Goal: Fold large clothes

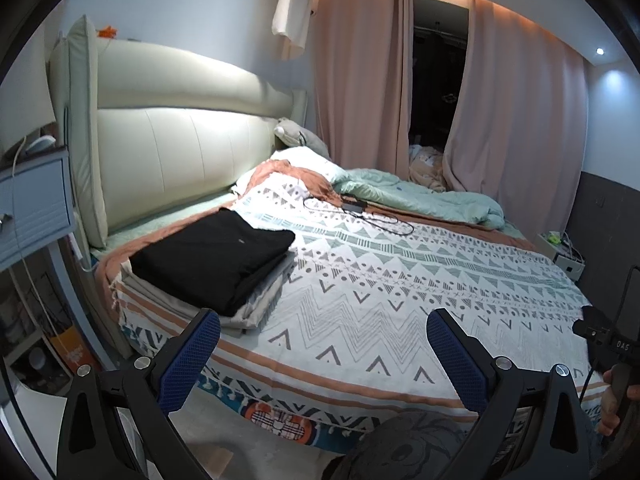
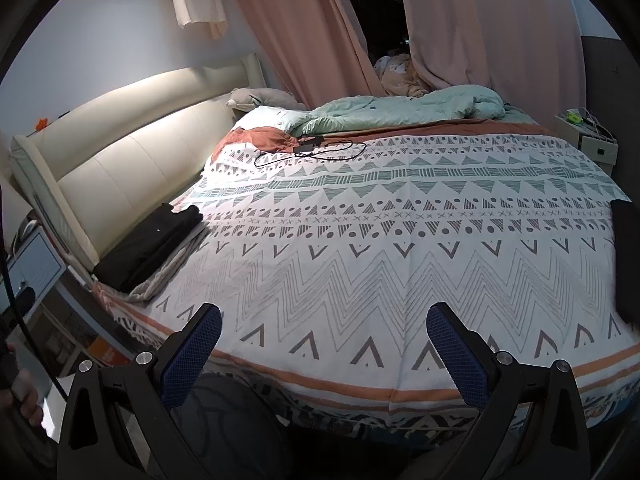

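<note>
A folded black garment (image 1: 212,258) lies on top of a folded grey garment (image 1: 260,304) at the bed's left front corner, near the headboard; the stack also shows in the right wrist view (image 2: 148,246). My left gripper (image 1: 323,354) is open and empty, held over the front edge of the patterned bedspread (image 1: 400,280), right of the stack. My right gripper (image 2: 324,354) is open and empty above the bedspread (image 2: 400,240) near its front edge. A dark item (image 2: 626,256) lies at the bed's right edge, blurred.
A black cable with a charger (image 1: 360,212) lies on the bed toward the back. A crumpled green duvet (image 1: 432,196) and pillows sit at the far side. A bedside cabinet (image 1: 32,208) stands left. Pink curtains (image 1: 516,128) hang behind. A small white nightstand (image 2: 592,142) stands far right.
</note>
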The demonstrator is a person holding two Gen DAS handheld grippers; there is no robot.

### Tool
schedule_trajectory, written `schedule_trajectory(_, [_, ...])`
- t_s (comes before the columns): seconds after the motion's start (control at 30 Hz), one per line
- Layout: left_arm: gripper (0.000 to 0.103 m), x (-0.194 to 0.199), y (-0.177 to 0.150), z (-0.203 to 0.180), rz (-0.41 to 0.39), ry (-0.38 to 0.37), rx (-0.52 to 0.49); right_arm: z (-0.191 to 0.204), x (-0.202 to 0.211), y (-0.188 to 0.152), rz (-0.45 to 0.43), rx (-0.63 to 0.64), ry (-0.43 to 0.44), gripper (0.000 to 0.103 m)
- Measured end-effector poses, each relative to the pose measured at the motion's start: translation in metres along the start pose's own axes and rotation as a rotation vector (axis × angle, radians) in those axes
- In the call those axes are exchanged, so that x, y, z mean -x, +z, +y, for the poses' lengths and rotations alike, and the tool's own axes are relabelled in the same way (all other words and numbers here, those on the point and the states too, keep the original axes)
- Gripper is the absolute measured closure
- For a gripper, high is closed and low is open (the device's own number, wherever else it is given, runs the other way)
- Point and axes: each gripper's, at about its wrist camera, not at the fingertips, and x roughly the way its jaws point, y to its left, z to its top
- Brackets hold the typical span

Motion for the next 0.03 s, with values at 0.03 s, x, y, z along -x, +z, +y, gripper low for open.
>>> schedule_trajectory(0.03, [0.000,0.0014,-0.0003,-0.0009,-0.006,0.004,-0.011,0.0005,0.0026,-0.0011,-0.006,0.002,0.001,0.000])
